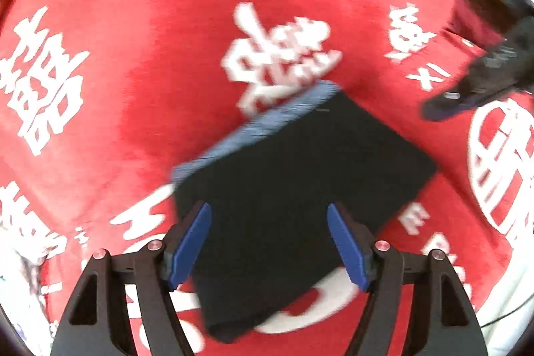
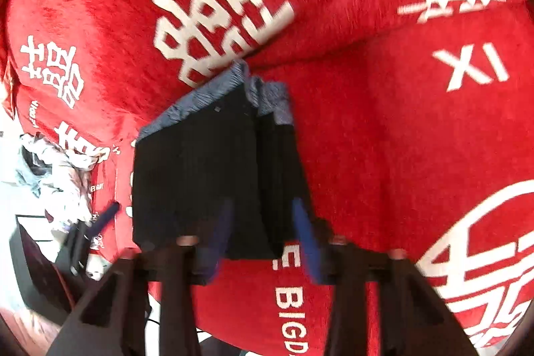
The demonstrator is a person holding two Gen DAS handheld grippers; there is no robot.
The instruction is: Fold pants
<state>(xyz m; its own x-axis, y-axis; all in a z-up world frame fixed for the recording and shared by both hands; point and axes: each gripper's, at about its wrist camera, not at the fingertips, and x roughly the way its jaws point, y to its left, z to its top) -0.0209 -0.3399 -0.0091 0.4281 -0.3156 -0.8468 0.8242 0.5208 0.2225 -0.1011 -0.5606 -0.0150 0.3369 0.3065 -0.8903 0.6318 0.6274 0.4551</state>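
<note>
The pants (image 1: 293,199) are already down to a compact dark rectangle lying flat on the red blanket (image 1: 133,55) with the big white characters, a blue-grey waistband (image 1: 257,119) running along the far edge toward 11 o'clock in the left view. The left tool (image 1: 269,244) hangs right over the near half of the bundle with its blue pads spread wide, nothing pinched; the cloth sits below and between them, not touched as far as I can tell. In the right view the pants (image 2: 213,175) fill the middle with the waistband (image 2: 213,92) at 12 o'clock, and you can see a second layer stacked at the 1 o'clock side, so it's folded more than once. The right tool (image 2: 263,236) is blurry, its pads only narrowly parted over the near edge of the bundle, and I can't see any cloth clamped between them, so I'd call it not gripping. The other tool shows up at 2 o'clock in the left view and 8 o'clock in the right one. Handling-wise my guess: light, floppy fabric, no stiffness, so a stacked bundle like this will slump or unfold if you lift it by one layer. The plush blanket probably grabs it a bit, so dragging could skew the layers. If another fold or a move is needed, I'd pinch through all layers at the two near corners, or at the thicker waistband edge.
</note>
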